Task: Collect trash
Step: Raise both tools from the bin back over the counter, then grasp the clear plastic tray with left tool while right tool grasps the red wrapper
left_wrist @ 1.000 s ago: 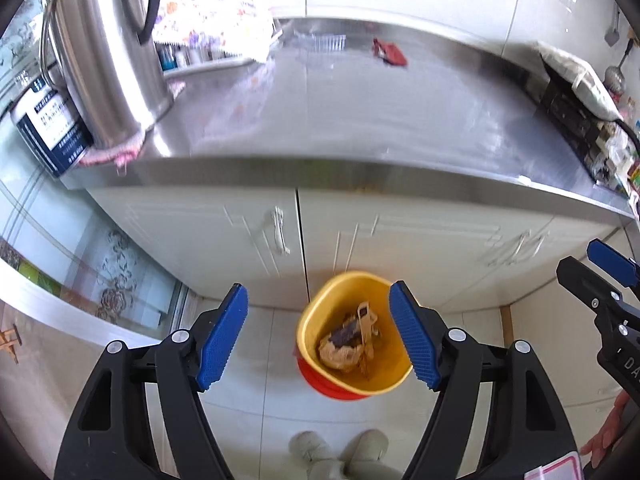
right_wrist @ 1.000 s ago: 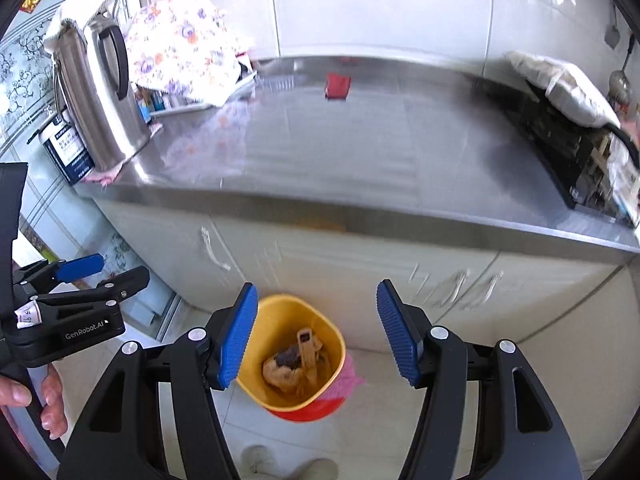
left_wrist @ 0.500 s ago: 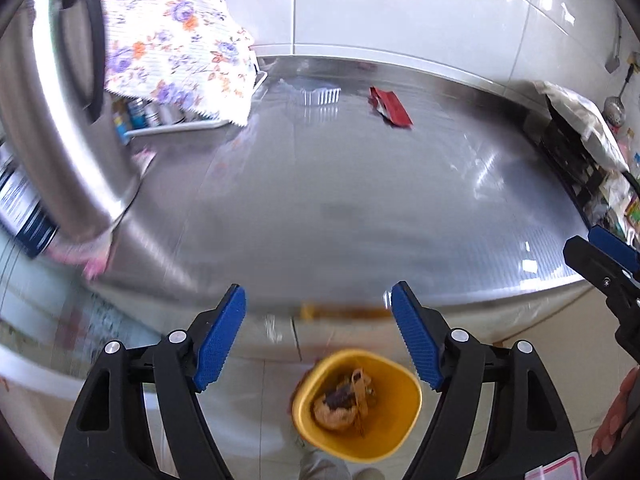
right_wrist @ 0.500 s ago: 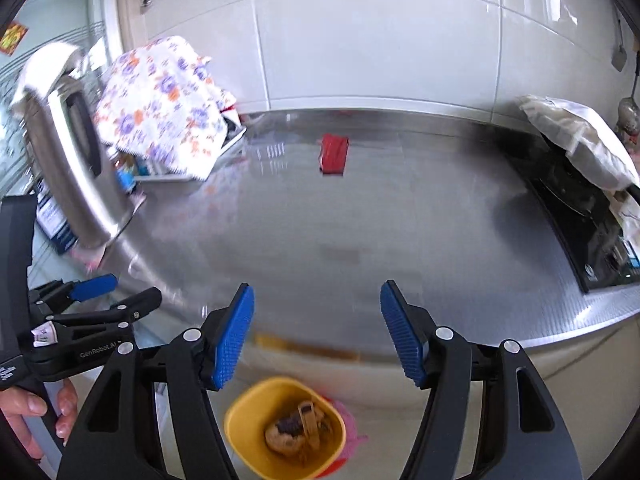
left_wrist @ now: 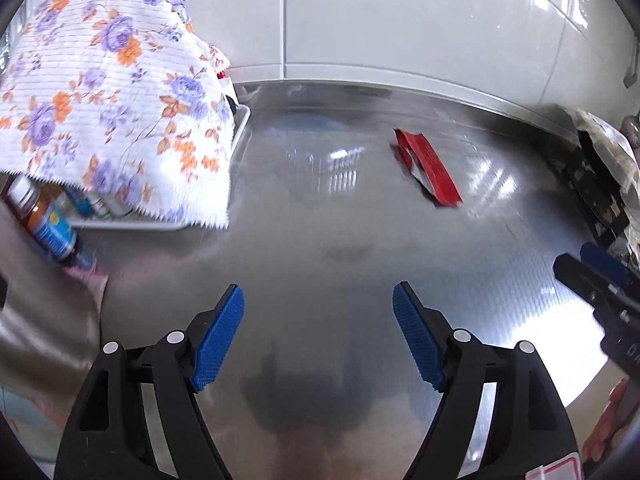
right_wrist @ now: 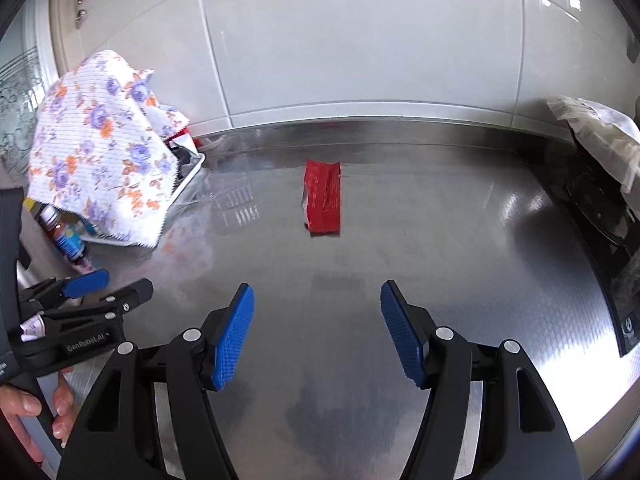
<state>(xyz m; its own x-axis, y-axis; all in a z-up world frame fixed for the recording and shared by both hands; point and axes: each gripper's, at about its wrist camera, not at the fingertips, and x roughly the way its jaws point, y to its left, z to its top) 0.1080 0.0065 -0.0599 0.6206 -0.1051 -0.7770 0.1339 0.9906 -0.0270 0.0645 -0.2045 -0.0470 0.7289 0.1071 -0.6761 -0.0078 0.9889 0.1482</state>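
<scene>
A red torn wrapper (right_wrist: 323, 200) lies flat on the steel counter (right_wrist: 460, 248), toward the back wall; it also shows in the left wrist view (left_wrist: 428, 166). My right gripper (right_wrist: 317, 334) is open and empty above the counter's front part, with the wrapper straight ahead of it and well apart. My left gripper (left_wrist: 318, 338) is open and empty above the counter, with the wrapper ahead and to its right. Each gripper shows at the edge of the other's view.
A floral cloth (left_wrist: 108, 112) covers a white tray (left_wrist: 240, 128) of bottles (left_wrist: 48, 224) at the back left. A black stove (right_wrist: 608, 224) with a plastic bag (right_wrist: 600, 132) on it is at the right. A tiled wall (right_wrist: 360, 40) closes the back.
Both grippers rose from the yellow bin on the floor and moved forward over the counter. The bin dropped out of view. The red wrapper is nearer. Both stayed open.
</scene>
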